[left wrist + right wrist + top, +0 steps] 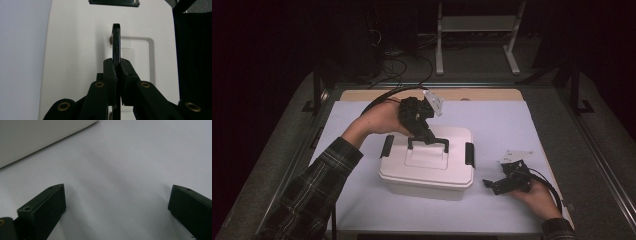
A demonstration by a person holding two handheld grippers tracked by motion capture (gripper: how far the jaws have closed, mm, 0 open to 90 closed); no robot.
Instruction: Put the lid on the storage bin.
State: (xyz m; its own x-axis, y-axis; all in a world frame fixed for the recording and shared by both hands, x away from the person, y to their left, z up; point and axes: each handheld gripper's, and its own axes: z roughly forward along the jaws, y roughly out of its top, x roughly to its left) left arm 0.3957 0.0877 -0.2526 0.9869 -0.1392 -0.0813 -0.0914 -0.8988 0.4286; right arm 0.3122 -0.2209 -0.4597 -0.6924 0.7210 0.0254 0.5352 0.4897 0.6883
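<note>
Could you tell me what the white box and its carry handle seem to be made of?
The white box looks like moulded plastic: smooth, matte, with rounded edges. The black handle, clamped by the left gripper, also looks plastic, with a slight sheen; coated metal cannot be ruled out.

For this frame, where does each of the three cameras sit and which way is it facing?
High view: above the person's side, looking forward and down at the white box on the table; both forearms, the left gripper and right gripper show.
Left gripper view: rides the left gripper, looking down its jaws, shut on the box's black handle.
Right gripper view: rides the right gripper, facing bare table with jaws wide apart.
Shared: the high and left gripper views both show the handle grasp.
</note>
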